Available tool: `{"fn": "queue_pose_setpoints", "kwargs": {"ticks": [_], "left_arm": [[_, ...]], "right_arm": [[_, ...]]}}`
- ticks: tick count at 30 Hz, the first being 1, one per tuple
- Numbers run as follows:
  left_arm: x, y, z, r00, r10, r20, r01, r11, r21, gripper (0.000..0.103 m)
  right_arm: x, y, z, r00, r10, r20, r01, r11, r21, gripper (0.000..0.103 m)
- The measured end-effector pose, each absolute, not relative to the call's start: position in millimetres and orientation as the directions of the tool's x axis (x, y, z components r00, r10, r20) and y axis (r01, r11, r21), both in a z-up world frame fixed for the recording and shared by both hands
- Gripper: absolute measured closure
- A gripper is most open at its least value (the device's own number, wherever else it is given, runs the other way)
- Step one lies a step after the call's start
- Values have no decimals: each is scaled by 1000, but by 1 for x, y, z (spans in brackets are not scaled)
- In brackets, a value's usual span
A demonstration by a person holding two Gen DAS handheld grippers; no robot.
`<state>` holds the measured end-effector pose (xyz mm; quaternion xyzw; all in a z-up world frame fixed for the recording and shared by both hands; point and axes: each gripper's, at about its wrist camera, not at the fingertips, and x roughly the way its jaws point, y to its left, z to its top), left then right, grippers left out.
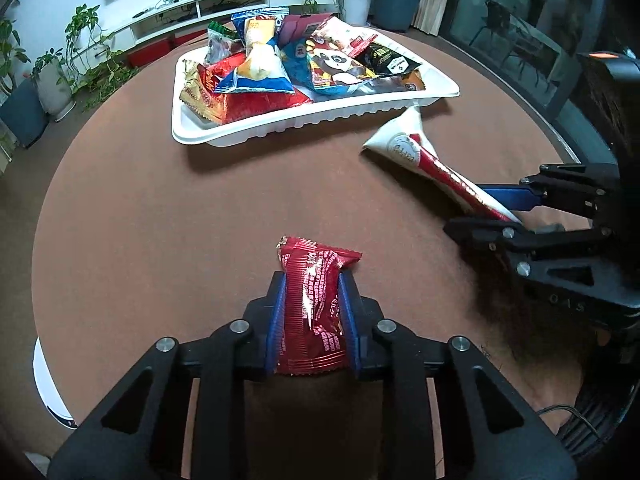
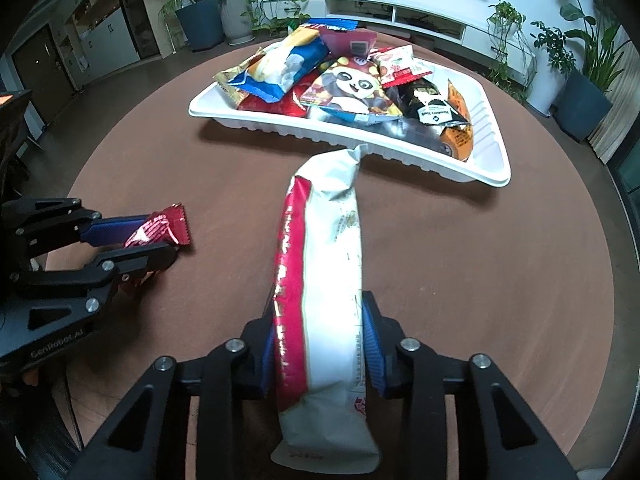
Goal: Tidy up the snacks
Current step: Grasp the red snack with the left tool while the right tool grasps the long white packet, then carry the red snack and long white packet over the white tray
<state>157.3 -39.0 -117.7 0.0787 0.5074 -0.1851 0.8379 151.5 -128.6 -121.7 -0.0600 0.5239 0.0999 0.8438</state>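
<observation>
My left gripper [image 1: 312, 300] is shut on a small red snack packet [image 1: 314, 304], its blue pads pressing both sides just above the brown table. From the right wrist view the same gripper [image 2: 160, 236] shows at the left with the red packet [image 2: 160, 230] poking out. My right gripper [image 2: 320, 332] is shut on a long white-and-red snack bag [image 2: 324, 264], whose far end touches the tray. In the left wrist view that gripper [image 1: 500, 208] comes in from the right, holding the long bag [image 1: 416, 152]. A white tray [image 1: 320, 130] beyond holds several snack packets.
The round brown table [image 1: 160, 220] has bare surface between the grippers and the tray [image 2: 492, 168]. Potted plants [image 2: 588, 92], a white low cabinet [image 1: 208, 4] and a dark glass wall [image 1: 520, 20] ring the table.
</observation>
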Motion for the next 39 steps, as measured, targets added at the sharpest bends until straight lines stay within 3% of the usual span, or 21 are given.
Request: {"fn": "queue_pose_setpoints", "kwargs": {"ticks": [2, 5, 27, 39], "left_arm": [[157, -40, -118, 420, -228, -879, 389, 920, -53, 80], [156, -41, -117, 424, -226, -877, 386, 921, -51, 81], [152, -38, -92, 475, -269, -838, 367, 926, -89, 82], [192, -22, -28, 565, -335, -754, 330, 929, -165, 82]], "right_arm": [[153, -133, -121, 433, 109, -895, -220, 975, 12, 83], [154, -139, -121, 425, 136, -895, -215, 975, 46, 84], [149, -163, -85, 461, 311, -831, -177, 950, 258, 85], [187, -222, -41, 558, 289, -778, -89, 953, 290, 85]]}}
